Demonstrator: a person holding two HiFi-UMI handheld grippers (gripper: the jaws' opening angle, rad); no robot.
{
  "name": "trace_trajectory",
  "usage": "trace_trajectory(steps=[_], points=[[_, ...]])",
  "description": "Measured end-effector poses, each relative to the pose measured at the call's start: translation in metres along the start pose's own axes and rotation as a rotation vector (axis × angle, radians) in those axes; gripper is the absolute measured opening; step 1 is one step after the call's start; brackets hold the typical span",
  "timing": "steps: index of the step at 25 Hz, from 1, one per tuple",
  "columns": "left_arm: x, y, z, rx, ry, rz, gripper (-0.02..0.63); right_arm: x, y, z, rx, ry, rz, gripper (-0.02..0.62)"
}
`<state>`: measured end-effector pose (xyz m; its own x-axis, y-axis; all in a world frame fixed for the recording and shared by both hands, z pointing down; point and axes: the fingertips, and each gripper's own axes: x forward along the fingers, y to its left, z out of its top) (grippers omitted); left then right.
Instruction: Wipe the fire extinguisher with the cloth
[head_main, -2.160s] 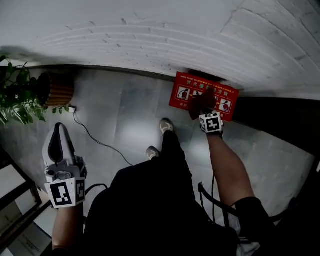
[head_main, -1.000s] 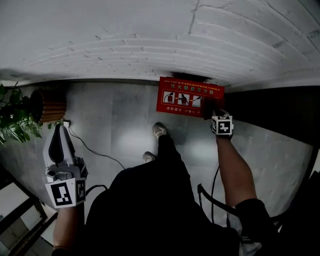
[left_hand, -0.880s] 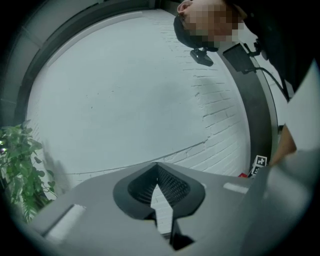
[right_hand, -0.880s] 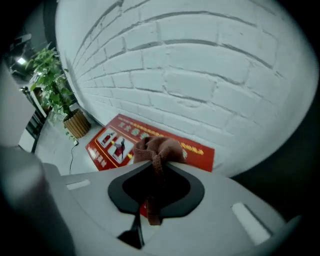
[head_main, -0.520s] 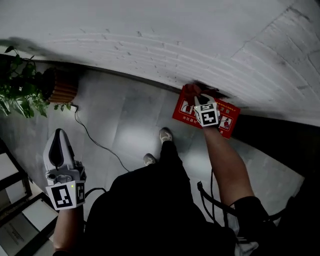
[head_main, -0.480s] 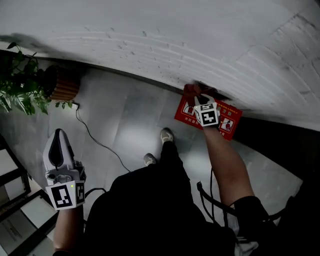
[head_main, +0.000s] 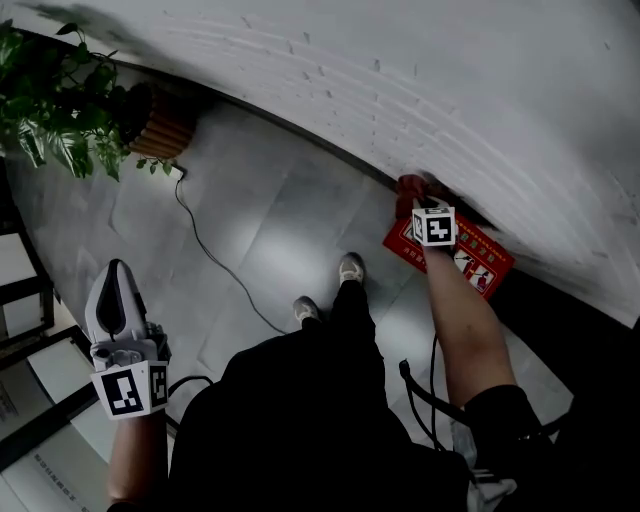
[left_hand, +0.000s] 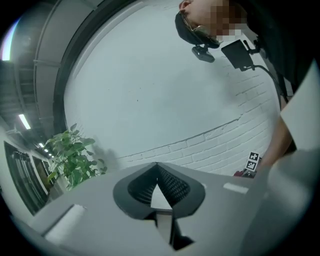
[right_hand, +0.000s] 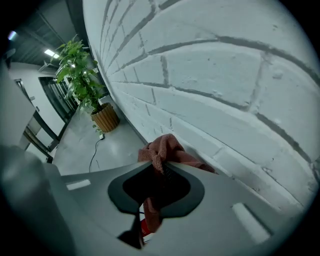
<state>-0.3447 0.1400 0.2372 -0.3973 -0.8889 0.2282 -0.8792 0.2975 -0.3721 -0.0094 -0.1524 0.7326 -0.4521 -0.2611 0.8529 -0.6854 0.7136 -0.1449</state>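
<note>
both closed: right tool (right_hand: 161, 169) on the cloth (right_hand: 169, 150) by the brick wall (right_hand: 225, 75), left tool (left_hand: 157, 167) empty.

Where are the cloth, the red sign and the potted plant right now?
cloth (right_hand: 167, 149), right gripper view, on the bunched fold at its top.
red sign (head_main: 482, 262), head view, on its printed face near the right end.
potted plant (head_main: 55, 100), head view, on the leaves at upper left.

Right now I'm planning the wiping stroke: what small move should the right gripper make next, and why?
Probably press down and sweep along the red extinguisher box. The right gripper is shut on the cloth, which sits at the box's end by the brick wall; most of the box lies beyond it.
</note>
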Motion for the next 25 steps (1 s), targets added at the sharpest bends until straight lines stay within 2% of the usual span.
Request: trace_trajectory(steps=[4, 9, 12, 17, 22, 25], points=[[0.006, -0.003, -0.002, 0.008, 0.014, -0.009, 0.0, 0.001, -0.011, -0.005, 0.017, 0.02, -0.005, 0.035], [0.02, -0.022, 0.012, 0.028, -0.021, -0.063, 0.0, -0.011, -0.026, -0.021, 0.077, 0.023, -0.023, 0.035], [0.031, -0.033, 0.02, -0.004, -0.046, -0.093, 0.0, -0.024, -0.043, -0.036, 0.12, 0.019, -0.052, 0.035], [0.05, -0.058, 0.031, 0.015, -0.063, -0.173, 0.0, -0.057, -0.085, -0.072, 0.208, 0.018, -0.129, 0.034], [0.067, -0.097, 0.046, 0.034, -0.105, -0.284, 0.0, -0.098, -0.135, -0.12, 0.333, 0.013, -0.225, 0.034], [0.077, -0.113, 0.051, 0.04, -0.117, -0.323, 0.0, -0.123, -0.162, -0.152, 0.421, 0.012, -0.283, 0.035]])
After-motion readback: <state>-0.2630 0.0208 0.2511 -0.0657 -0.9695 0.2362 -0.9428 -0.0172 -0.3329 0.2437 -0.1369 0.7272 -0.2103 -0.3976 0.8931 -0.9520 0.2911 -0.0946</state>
